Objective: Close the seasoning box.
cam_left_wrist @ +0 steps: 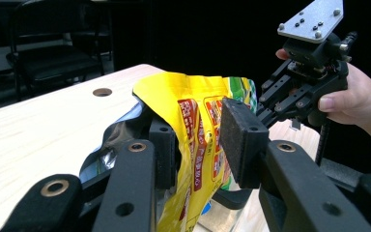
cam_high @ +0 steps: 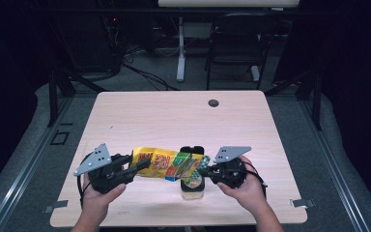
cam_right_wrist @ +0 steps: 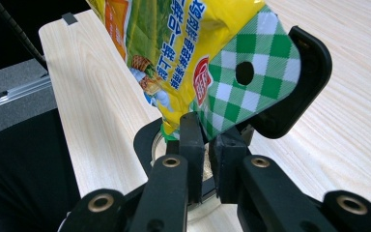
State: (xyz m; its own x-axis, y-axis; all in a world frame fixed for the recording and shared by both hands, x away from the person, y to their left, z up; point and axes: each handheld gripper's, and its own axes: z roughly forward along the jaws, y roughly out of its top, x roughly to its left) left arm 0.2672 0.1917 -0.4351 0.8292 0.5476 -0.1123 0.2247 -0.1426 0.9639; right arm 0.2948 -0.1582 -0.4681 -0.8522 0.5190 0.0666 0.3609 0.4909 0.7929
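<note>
Pale wooden worktop (cam_high: 174, 116), dark room: yellow snack bag (cam_high: 166, 164) stretched between left claw (cam_high: 137, 166), clamped on its opened end, and right claw (cam_high: 205, 169), pinching its green-checked end; open jar (cam_high: 192, 186) below right claw, pouring apparently unfinished.

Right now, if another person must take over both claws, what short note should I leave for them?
Left claw: holds the open end of the yellow snack bag; one side of the mouth lies between its pads, though I cannot tell how firmly.
Right claw: shut on the bag's green checked end.
Bag: held level between both claws, above the container with the flipped-up black lid, near the table's front edge.
Done: bag opened, lid up; something pale seems to lie inside.
Left: probably tip the bag and pour; keep both grips.
</note>
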